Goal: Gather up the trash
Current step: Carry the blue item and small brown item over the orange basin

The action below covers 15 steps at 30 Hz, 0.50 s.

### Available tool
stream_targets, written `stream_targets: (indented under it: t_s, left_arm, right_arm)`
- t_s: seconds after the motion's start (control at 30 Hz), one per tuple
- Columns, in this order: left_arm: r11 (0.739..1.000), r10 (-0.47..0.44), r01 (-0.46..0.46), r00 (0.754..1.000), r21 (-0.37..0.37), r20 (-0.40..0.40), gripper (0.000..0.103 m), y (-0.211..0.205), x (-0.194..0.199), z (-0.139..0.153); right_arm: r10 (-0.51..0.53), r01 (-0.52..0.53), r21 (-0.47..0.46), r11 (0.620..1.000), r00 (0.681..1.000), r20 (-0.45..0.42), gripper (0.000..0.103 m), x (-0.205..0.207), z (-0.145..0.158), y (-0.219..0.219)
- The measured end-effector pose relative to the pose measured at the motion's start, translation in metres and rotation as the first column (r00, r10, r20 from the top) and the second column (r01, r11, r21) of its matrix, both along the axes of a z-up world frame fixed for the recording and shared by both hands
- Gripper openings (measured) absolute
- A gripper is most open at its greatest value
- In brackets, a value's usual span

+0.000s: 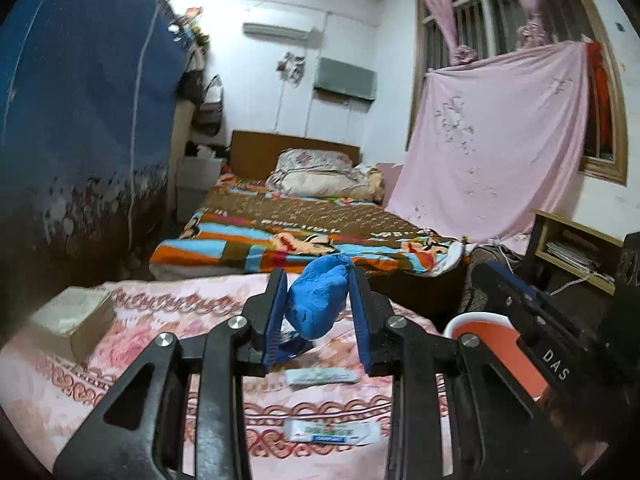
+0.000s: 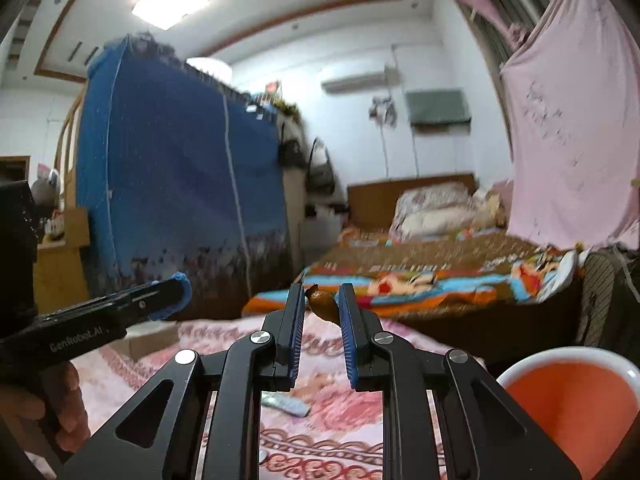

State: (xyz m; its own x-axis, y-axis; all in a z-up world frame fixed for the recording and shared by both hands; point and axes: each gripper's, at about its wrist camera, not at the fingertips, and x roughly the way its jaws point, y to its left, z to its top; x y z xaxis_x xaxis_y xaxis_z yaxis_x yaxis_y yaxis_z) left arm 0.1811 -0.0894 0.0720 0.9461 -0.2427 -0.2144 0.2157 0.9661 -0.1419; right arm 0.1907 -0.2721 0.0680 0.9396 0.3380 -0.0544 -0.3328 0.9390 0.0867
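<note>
We've got the left hand-held gripper [image 1: 320, 300] clamped on a blue crumpled wad [image 1: 318, 300] and the right hand-held gripper [image 2: 320, 308] pinching a small brown scrap [image 2: 322, 304], orange bin [image 2: 568, 400] near right, closest to the right one.

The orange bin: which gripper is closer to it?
Right. The right gripper, holding a brown scrap, is beside the orange bin; the left gripper, with a blue wad, is farther.
</note>
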Motion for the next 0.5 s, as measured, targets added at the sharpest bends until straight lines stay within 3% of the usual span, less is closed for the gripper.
stream_targets:
  t_s: [0.2,0.5]
  left_arm:
    - [0.997,-0.081,0.081,0.996,0.015,0.030,0.016,-0.027,-0.001,0.011]
    - [0.980,-0.194,0.191,0.979,0.050,0.066,0.016,-0.070,-0.002,0.021]
  right_arm:
    - [-0.098,0.098,0.002,0.995,0.991,0.090,0.015,-0.017,0.010,-0.026]
    - [-0.230,0.221,0.085,0.972,0.967,0.114,0.016,-0.028,0.018,-0.075]
